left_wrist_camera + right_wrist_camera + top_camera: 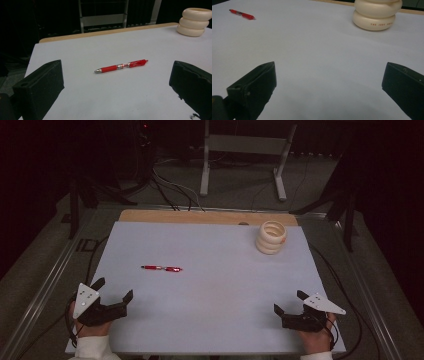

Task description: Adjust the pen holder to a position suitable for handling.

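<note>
- Pen (161,268) — red, with a clear section and a metal tip; lies flat on the white desk (210,295), left of centre, well apart from everything else.
- Long axis: runs nearly across the desk in the high view, left to right, with a slight tilt. In the left gripper view the metal tip points to the left and a little toward the camera, the clicker end to the right and away.
- Ring holder (271,237) — cream, three stacked rolls, open at the top; stands upright near the far right edge, well apart from the pen.
- Left tongs (114,290) — jaws wide apart, nothing between them; rest near the front left edge, the pen straight ahead.
- Right tongs (289,302) — jaws wide apart, nothing held; rest near the front right edge.
- Step in hand, as judged: reach for the pen with the left tongs, the nearer pair.
- Advice: come in with the jaws set across the barrel, not along it, and close on the rubber grip section — a low, flat thing may roll if nudged from one side only.
</note>
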The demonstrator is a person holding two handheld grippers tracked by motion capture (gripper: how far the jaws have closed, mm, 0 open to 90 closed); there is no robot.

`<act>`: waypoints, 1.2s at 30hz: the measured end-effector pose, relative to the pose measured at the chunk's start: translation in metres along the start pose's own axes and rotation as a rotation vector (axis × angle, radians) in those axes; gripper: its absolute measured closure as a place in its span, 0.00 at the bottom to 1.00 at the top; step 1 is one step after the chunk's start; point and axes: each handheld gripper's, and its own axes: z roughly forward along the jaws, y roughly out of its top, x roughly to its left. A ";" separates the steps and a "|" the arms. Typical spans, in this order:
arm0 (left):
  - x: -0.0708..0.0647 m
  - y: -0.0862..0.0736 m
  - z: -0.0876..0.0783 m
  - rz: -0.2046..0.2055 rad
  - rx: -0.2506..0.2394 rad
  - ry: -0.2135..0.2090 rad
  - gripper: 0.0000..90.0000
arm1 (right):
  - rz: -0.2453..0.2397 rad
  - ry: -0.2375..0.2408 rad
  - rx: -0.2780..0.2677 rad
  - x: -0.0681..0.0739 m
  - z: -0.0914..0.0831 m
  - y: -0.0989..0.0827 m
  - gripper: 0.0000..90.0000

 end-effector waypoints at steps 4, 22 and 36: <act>-0.001 0.000 0.000 0.004 0.000 0.003 0.00 | -0.001 -0.012 -0.009 0.002 -0.002 0.001 0.00; -0.001 -0.002 0.004 -0.004 -0.007 0.005 0.00 | 0.008 -0.001 -0.030 0.004 -0.010 0.019 0.00; -0.001 -0.004 0.004 -0.018 -0.006 0.004 0.00 | -0.007 -0.009 -0.050 0.002 -0.004 0.056 0.00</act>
